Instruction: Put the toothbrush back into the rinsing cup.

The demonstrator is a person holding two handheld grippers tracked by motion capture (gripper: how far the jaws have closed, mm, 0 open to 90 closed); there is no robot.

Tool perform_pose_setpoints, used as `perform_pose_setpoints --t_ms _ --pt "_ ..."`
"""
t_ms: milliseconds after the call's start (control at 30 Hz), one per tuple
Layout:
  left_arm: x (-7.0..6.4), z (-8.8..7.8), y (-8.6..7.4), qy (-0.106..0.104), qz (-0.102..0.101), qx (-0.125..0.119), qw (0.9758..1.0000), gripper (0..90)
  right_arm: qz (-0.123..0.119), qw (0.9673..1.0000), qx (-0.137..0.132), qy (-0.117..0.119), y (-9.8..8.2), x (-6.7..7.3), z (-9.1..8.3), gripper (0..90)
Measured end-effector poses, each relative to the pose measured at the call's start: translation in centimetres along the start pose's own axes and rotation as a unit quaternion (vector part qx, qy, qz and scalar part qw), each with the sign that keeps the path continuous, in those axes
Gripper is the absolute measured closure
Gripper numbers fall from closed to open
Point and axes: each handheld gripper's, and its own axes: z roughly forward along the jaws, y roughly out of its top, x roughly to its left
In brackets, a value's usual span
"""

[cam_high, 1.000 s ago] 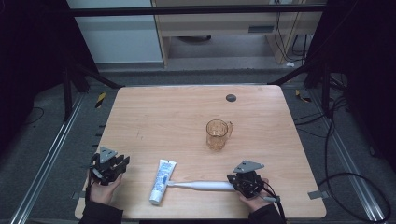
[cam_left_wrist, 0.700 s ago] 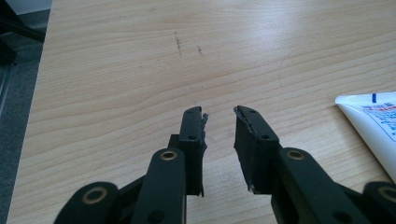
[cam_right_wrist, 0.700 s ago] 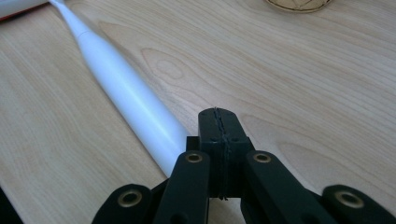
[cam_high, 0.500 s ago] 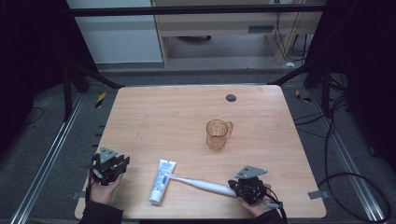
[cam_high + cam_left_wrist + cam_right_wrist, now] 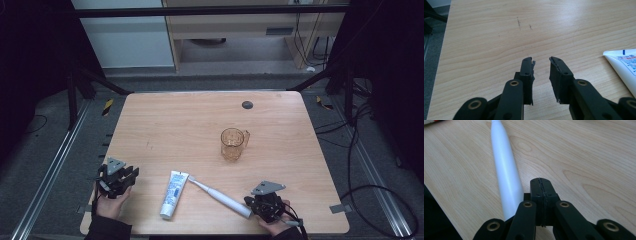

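Seemingly mid-approach, the closed, empty right hand-held gripper (image 5: 541, 182) lies beside the toothbrush (image 5: 505, 172) and must open before grasping; the left hand-held gripper (image 5: 541, 62) idles slightly parted.

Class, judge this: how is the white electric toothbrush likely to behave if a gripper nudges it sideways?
The toothbrush has a round, smooth handle, so it probably rolls and may slip in a grip. It looks rigid. Lying flat on the table, it cannot tip.

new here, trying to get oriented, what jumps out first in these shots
The amber glass mug stands alone mid-table. Near the front edge a white toothbrush lies slanted beside a toothpaste tube, its handle end by the right hand-held gripper, whose jaws are shut beside it.
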Motion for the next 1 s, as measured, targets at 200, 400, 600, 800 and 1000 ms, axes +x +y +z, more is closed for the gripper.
perform_pose_setpoints --t_ms 200,400,600,800,1000 --pt "0.1 0.1 0.0 0.000 0.000 0.002 1.0000 70.1 0.000 0.9997 -0.022 -0.012 1.2 -0.8 -0.6 86.1" --pt "0.1 0.3 0.0 0.001 0.000 0.006 1.0000 67.8 -0.002 0.9990 -0.037 -0.023 2.4 -1.5 -1.3 82.1" --pt "0.2 0.3 -0.1 0.001 0.000 0.008 1.0000 66.4 -0.002 0.9984 -0.051 -0.024 4.5 -2.0 -2.0 74.8" --pt "0.3 0.5 -0.1 0.000 0.000 0.012 0.9999 64.1 -0.020 0.9991 -0.037 -0.007 7.1 -1.5 -2.1 68.7" --pt "0.4 0.7 -0.1 0.000 0.000 0.015 0.9999 61.5 -0.043 0.9989 -0.018 0.007 9.3 -0.2 -1.5 67.0"
